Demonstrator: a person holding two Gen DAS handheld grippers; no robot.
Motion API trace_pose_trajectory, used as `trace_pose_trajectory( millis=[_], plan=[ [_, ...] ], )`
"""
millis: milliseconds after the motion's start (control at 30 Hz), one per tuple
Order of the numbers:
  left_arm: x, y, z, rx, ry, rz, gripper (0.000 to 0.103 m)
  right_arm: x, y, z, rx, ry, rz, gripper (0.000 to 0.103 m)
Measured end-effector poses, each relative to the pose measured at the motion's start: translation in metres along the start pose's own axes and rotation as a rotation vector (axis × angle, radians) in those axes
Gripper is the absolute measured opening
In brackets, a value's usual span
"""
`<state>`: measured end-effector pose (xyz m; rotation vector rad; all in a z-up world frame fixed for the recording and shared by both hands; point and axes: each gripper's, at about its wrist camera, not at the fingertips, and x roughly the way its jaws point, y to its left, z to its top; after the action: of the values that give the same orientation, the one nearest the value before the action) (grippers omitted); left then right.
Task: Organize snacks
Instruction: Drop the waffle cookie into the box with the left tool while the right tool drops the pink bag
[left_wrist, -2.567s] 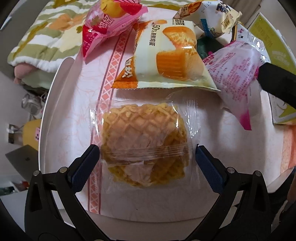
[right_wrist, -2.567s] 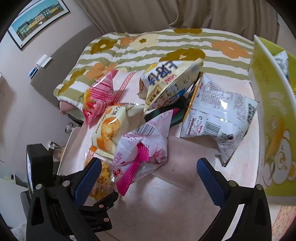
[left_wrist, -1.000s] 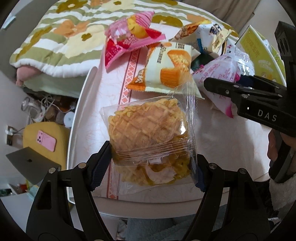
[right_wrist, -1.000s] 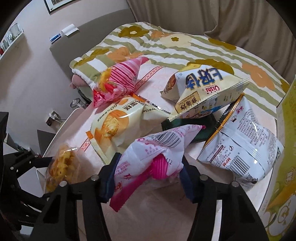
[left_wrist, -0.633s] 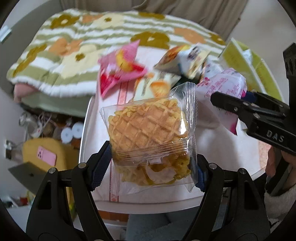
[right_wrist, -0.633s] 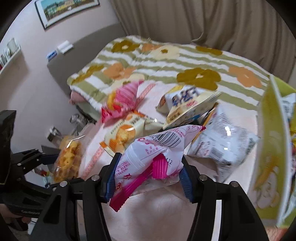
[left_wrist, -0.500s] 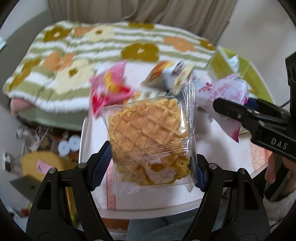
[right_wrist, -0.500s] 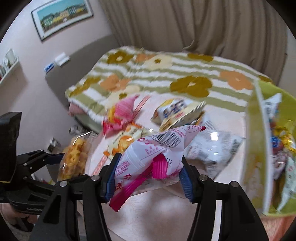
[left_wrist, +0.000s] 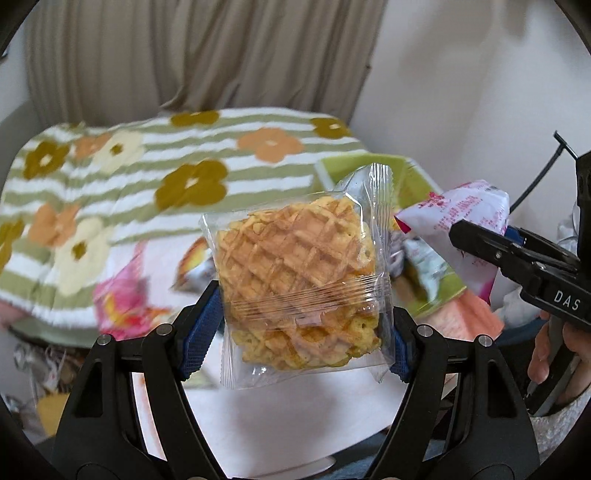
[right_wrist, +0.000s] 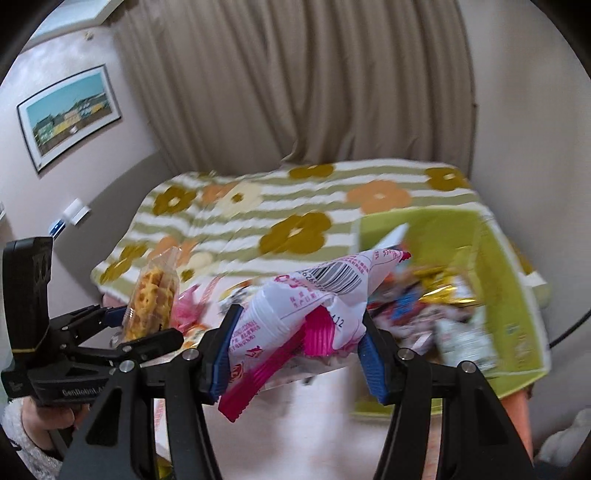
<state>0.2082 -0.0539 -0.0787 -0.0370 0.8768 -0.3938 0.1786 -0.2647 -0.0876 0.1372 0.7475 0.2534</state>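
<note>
above the table (left_wrist: 280, 417), left gripper (left_wrist: 301, 328) jaws pinch the waffle packet (left_wrist: 299, 280), right gripper (right_wrist: 295, 354) jaws the pink pouch (right_wrist: 306, 314); slippery film may slide out before the green box (right_wrist: 517, 295)

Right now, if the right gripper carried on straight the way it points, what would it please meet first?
Most likely the green box of snacks. The right gripper, shut on the pink and white packet, aims roughly at the box's near left edge, though motion blur leaves depth uncertain.

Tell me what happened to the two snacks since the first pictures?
The left gripper closed on the waffle pack and the right gripper on the pink-and-white bag; both were lifted off the table toward the green box. The other snacks stayed put.
</note>
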Motion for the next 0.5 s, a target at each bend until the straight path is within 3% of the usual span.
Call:
trace_pose_trajectory(
  millis=[233,500],
  plan=[
    [0.047,-0.086,0.036,0.06,0.02,-0.067,0.074,-0.024,-0.079,0.01,0.053,-0.016,-0.035,0.054],
    [0.115,-0.153,0.042,0.096,0.139,-0.05,0.074,-0.025,-0.152,0.011,0.11,0.001,-0.001,0.054]
  ],
)
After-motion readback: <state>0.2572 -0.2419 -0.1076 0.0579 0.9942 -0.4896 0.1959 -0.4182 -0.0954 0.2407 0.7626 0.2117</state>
